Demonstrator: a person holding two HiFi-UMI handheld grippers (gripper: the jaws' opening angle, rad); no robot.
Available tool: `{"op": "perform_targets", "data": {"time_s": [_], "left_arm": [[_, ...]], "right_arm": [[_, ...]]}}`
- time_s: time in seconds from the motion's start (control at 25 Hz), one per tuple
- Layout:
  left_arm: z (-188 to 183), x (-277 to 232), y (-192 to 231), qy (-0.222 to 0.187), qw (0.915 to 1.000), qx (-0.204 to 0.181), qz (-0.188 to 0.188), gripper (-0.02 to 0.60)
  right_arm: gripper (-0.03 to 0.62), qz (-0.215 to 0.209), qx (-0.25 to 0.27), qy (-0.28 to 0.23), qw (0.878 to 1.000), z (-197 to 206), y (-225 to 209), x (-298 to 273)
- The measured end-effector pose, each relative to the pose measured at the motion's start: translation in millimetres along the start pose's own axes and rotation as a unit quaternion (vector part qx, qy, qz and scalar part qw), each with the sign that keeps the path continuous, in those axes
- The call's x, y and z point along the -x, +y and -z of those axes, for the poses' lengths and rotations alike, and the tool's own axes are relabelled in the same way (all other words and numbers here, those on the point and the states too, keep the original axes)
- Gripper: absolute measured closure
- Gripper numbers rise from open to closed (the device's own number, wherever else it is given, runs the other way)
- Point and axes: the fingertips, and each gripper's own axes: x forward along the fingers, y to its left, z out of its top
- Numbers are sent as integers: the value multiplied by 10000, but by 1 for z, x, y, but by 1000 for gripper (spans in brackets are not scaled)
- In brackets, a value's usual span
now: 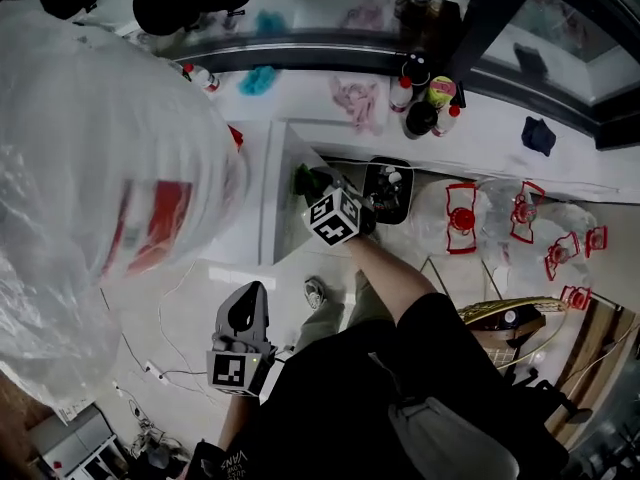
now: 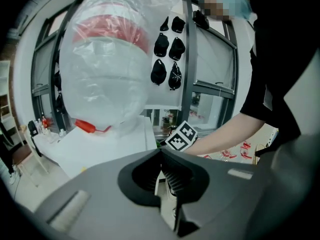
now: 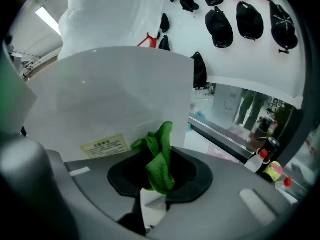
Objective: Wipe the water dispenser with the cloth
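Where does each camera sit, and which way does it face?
Head view: on the person's head, facing steeply down at the water dispenser; the left gripper, right gripper and right forearm show.
Left gripper view: on the left gripper, shut and empty, facing the bagged bottle; the right forearm shows.
Right gripper view: on the right gripper, shut on the green cloth, facing the dispenser's white side.
Shared: head and left gripper views both show the right gripper's marker cube.

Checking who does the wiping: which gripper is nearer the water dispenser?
Right. The right gripper, jaws shut on the green cloth, is close to the water dispenser, facing its white side. The left gripper hangs back from it, jaws together and empty.
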Motion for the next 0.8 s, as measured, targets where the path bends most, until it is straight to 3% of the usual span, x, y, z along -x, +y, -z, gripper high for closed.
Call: {"op": "perform_targets", "data": {"time_s": [0.24, 0.48, 0.8], "left_arm": [[2, -7, 3, -60, 9998, 138, -152, 580], [-3, -9, 3, 128, 9998, 124, -8, 580], [-2, -14, 2, 167, 9987, -56, 469, 580]], "right_arm": [[502, 266, -17, 90, 9996, -18, -49, -26], [502, 592, -167, -41, 9981, -34, -79, -28], [502, 733, -517, -81, 9959, 13, -48, 22]]}}
